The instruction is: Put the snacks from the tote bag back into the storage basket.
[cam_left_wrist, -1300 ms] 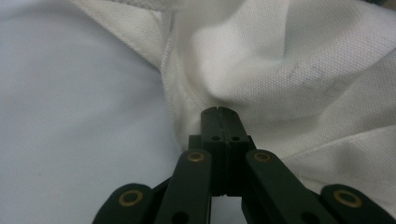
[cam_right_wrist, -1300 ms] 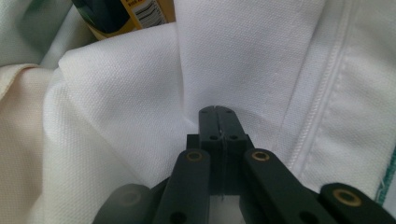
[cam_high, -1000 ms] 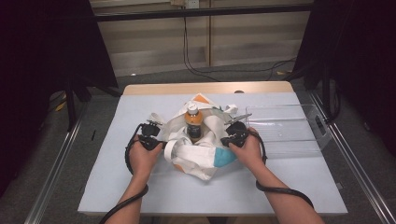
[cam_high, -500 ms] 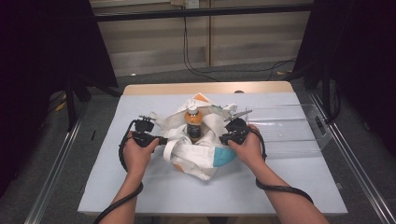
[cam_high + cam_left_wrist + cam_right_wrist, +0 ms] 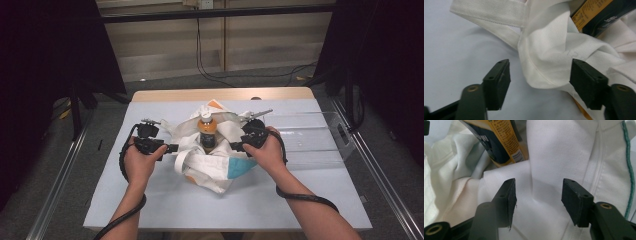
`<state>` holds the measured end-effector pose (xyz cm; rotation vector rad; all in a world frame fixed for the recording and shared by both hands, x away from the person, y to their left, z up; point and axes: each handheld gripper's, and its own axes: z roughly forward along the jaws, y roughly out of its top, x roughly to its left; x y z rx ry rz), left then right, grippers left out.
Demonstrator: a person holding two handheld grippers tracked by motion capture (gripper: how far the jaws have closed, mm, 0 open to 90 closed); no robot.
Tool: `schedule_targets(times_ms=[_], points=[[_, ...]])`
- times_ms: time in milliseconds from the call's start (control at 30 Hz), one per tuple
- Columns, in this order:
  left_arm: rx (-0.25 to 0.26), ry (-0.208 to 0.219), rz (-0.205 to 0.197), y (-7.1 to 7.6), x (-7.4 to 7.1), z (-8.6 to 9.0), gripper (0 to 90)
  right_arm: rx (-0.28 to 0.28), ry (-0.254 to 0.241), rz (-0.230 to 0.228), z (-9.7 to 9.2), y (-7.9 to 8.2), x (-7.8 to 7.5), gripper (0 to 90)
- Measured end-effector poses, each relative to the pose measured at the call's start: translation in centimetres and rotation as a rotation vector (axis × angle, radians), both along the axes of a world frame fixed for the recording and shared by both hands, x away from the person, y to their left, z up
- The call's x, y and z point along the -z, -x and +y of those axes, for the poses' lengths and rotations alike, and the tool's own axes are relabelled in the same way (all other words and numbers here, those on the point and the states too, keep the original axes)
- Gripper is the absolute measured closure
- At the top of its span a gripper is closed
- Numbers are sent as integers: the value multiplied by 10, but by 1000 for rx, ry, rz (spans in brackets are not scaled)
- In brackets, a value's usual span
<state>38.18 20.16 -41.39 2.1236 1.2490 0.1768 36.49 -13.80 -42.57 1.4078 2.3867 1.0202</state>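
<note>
On the table point(image 5: 150, 200), mid pale-blue sheet, sits a crumpled white cloth bag point(image 5: 212, 167) w/ an upright bottle point(image 5: 206, 134) in its middle: white cap, orange liquid, dark label w/ yellow panel. Bag is soft woven cotton, stitched hems, flat strap handles, a blue patch on its near corner. My left hand-held gripper point(image 5: 540, 82) is at the bag's left side; its jaws have just been opening & stand apart, a rounded fold of the cloth between the flat black pads point(image 5: 499, 82) but not pinched. My right hand-held gripper point(image 5: 537, 201) is at the bag's right side, jaws likewise just been opening, smooth cloth between them, loose, pads point(image 5: 575, 201) clear of it. Green stitch line runs along a seam at far right in right gripper view. Clear plastic box point(image 5: 310, 140) lies on the table beside my right hand point(image 5: 267, 152)
</note>
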Motion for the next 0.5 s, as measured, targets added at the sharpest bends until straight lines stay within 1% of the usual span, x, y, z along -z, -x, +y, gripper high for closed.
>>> schedule_targets(times_ms=[100,133,200,267,300,367,400,433,500], points=[[19,7,15,0,-4,2,269,-7,2,2,1,-1,-3,394],[7,13,8,1,-4,2,258,-7,1,0,1,-2,-5,386],[9,25,3,3,-7,4,239,-10,1,2,1,-3,-6,348],[15,34,8,4,-7,6,211,-12,11,12,1,-4,-6,306],[18,27,8,5,-7,7,206,-8,7,14,1,-4,-6,299],[12,34,-2,6,-6,9,190,-10,11,8,2,-5,-7,280],[14,43,-1,7,-6,10,180,-16,12,7,2,-6,-7,273],[21,43,6,7,-6,12,172,-17,12,9,2,-6,-8,265],[14,51,-4,9,-5,13,162,-24,15,7,3,-7,-9,251]])
